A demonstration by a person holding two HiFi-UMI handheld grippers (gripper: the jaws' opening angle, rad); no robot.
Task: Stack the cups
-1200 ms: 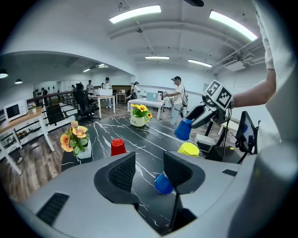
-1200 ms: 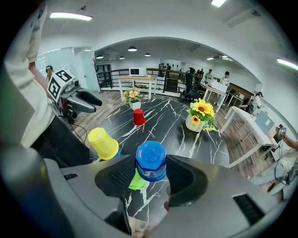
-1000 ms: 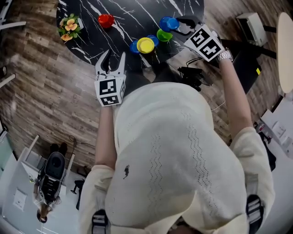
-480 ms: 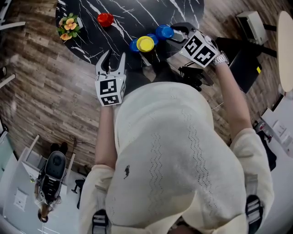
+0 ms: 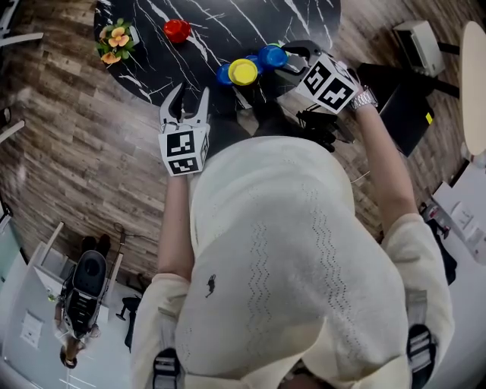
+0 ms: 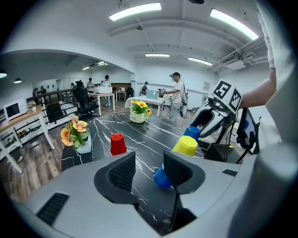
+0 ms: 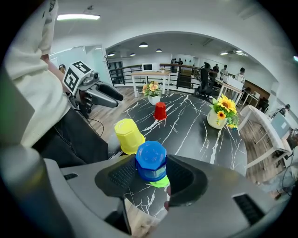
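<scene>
My right gripper (image 5: 284, 62) (image 7: 150, 171) is shut on an upturned blue cup (image 5: 272, 55) (image 7: 150, 160). It holds the cup over a green cup (image 7: 161, 181), of which only the rim shows below. In the head view the green cup is hidden. A yellow cup (image 5: 243, 72) (image 7: 129, 135) stands upside down just left of them, with a second blue cup (image 5: 223, 75) (image 6: 161, 178) beside it. A red cup (image 5: 176, 30) (image 6: 117, 143) stands apart, farther back. My left gripper (image 5: 188, 96) (image 6: 146, 170) hangs open and empty at the table's near edge, short of the second blue cup.
The cups stand on a round black marble table (image 5: 205, 23). A pot of orange flowers (image 5: 115, 44) (image 6: 77, 135) sits at its left edge, and a vase of yellow flowers (image 7: 221, 114) on the far side. Cables and a black stand (image 5: 319, 125) lie by the table's near edge.
My right gripper has carried the blue cup left and down over the green cup, which no longer shows in the head view. The left gripper has stayed put.
</scene>
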